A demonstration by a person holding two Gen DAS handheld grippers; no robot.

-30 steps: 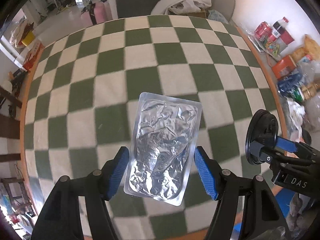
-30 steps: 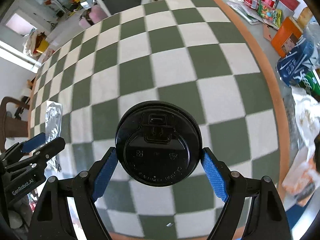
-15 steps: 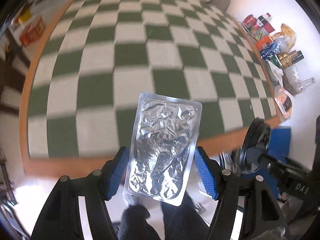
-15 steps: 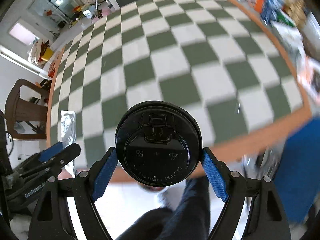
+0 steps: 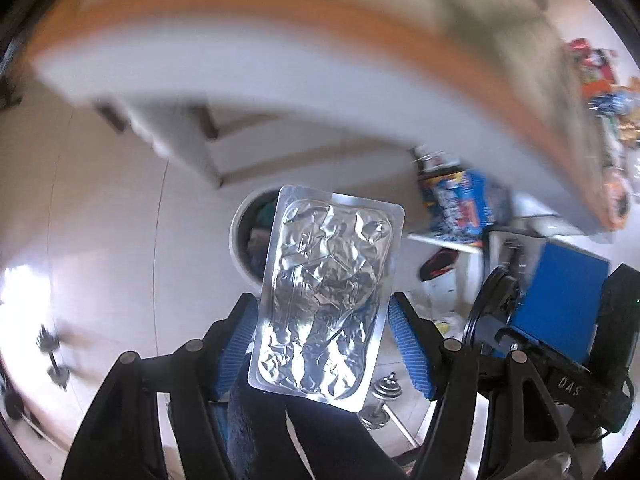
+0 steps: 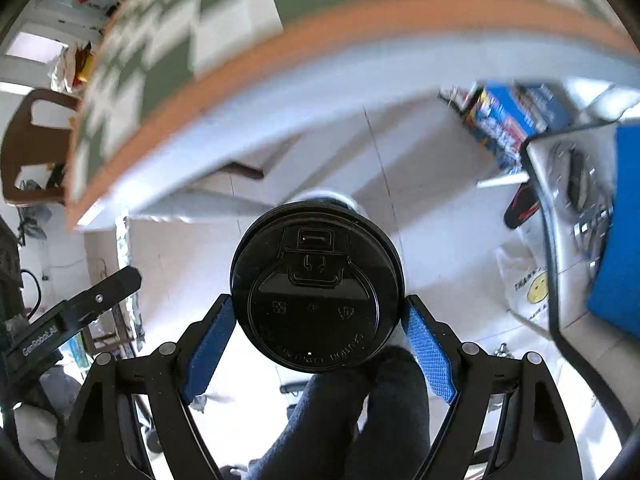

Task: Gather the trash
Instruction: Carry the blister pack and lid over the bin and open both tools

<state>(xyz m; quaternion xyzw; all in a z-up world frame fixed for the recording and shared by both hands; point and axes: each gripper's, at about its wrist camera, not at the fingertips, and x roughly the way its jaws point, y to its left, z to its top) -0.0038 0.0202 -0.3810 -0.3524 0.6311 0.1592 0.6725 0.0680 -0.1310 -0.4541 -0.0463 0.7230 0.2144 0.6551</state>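
Observation:
A crumpled silver foil tray (image 5: 324, 292) stands upright between the blue pads of my left gripper (image 5: 320, 308), which is shut on its long edges. My right gripper (image 6: 318, 304) is shut on a round black cup lid (image 6: 316, 292), gripped by its rim. Both grippers point steeply down at the floor. A white round bin (image 5: 237, 240) stands on the pale tiles right behind the foil tray, with dark contents inside. In the right wrist view only a sliver of the bin's rim (image 6: 344, 199) shows above the lid.
The table's orange edge (image 6: 360, 20) with its green-and-white checked cloth lies above and behind. A person's dark trouser legs (image 6: 360, 412) are below. Blue printed boxes (image 5: 460, 204), a blue-seated chair (image 5: 560, 300), a dumbbell (image 5: 384, 392) and a smiley-face bag (image 6: 528, 284) crowd the right.
Both grippers have swept off the checked tabletop, past its orange edge and down over the floor, each keeping its load. The white bin has come into view beneath them.

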